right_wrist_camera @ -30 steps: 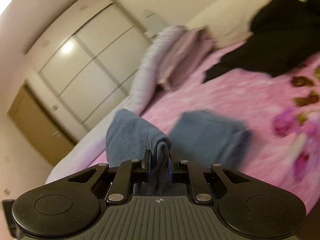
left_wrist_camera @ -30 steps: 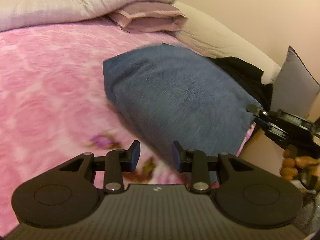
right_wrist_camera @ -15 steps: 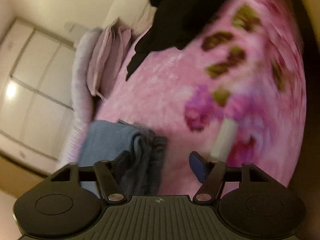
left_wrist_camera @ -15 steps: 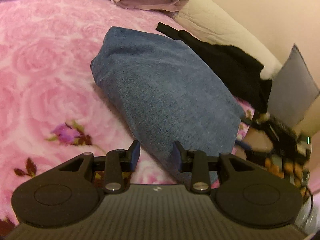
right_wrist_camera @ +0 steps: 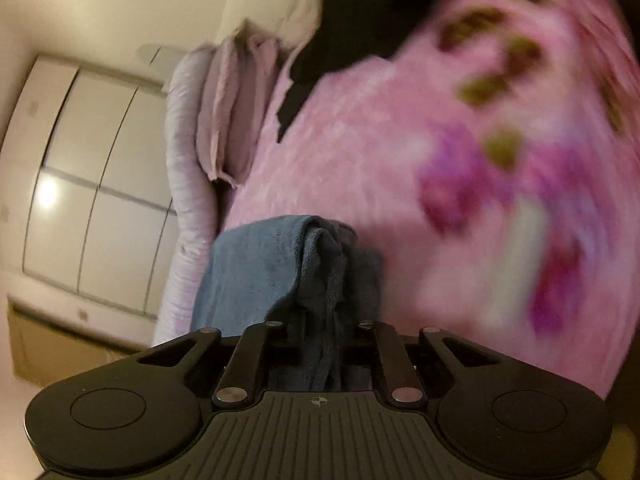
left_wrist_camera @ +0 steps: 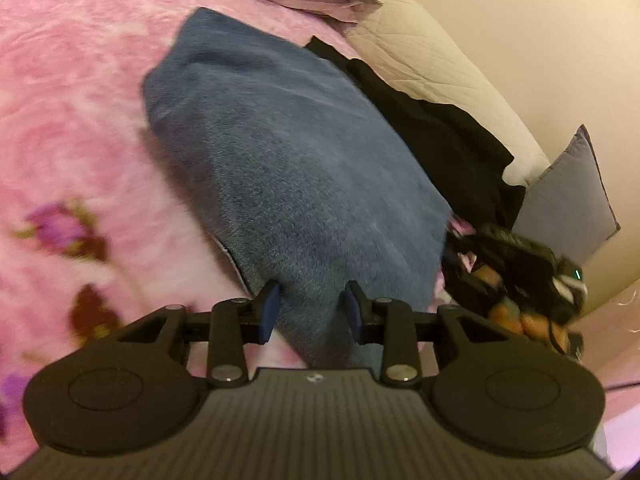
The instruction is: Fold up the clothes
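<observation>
A: Folding status: report the position of the blue garment [left_wrist_camera: 296,168].

B: It lies on the pink bedspread [left_wrist_camera: 72,128] as a compact, multi-layer bundle, just beside the black clothing [left_wrist_camera: 448,136]. Its stacked edges are visible in the right wrist view.

A: State of each tool?

B: Left tool [left_wrist_camera: 313,307]: jaws stand apart over the near edge of the bundle; the pads do not press on it. Right tool [right_wrist_camera: 324,332]: jaws are closing, with a bunched fold of the blue garment [right_wrist_camera: 256,264] between them and apparently pinched.

A: Progress assessment?

B: Judged well advanced for this item: several folds are complete. Remaining: release or set the gripped edge flat. The black clothing appears unfolded and likely follows.
</observation>
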### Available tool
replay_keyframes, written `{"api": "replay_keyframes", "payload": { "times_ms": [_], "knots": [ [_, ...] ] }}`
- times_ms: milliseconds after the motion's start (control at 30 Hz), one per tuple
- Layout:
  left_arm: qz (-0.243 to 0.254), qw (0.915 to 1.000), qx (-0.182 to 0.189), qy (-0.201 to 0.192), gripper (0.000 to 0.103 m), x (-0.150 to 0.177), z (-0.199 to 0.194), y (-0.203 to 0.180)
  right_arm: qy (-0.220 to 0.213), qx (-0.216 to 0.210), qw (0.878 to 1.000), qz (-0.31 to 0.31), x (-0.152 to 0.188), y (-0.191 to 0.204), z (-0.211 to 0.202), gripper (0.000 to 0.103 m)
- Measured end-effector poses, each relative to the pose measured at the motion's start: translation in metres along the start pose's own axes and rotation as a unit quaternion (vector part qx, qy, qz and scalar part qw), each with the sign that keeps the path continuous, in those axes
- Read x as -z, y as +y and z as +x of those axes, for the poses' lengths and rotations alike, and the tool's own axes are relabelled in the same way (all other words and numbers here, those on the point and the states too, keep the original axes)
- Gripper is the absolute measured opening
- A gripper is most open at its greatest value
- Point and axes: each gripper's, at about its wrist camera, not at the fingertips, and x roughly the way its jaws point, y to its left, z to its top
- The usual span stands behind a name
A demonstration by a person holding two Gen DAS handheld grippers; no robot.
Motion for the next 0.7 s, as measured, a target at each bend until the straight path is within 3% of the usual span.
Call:
{"api": "replay_keyframes", "payload": {
  "times_ms": [133, 200, 233, 367, 533, 700],
  "knots": [
    [0.038, 0.9991, -0.016, -0.010, 0.035, -0.001, 0.017, -0.026, 0.024, 0.002, 0.998, -0.057, -0.041, 0.010, 0.029, 0.010],
    [0.044, 0.9989, -0.017, -0.008, 0.036, -0.002, 0.018, -0.027, 0.040, 0.008, 0.998, -0.052, -0.049, 0.012, 0.031, 0.012],
    [0.040, 0.9991, -0.012, -0.005, 0.034, -0.002, 0.016, -0.025, 0.048, 0.013, 0.998, -0.044, -0.051, 0.012, 0.031, 0.017],
    [0.022, 0.9997, 0.006, 0.007, 0.029, -0.004, -0.003, 0.001, 0.023, 0.014, 0.999, -0.030, -0.019, 0.010, -0.005, 0.028],
    [0.014, 0.9996, -0.025, -0.003, 0.030, -0.005, -0.026, 0.017, -0.008, -0.056, 0.998, 0.042, 0.004, -0.006, -0.024, 0.035],
    [-0.002, 0.9995, -0.024, -0.021, 0.030, -0.011, -0.040, 0.022, 0.016, -0.032, 0.999, 0.031, 0.012, 0.006, -0.012, 0.036]
  ]
}}
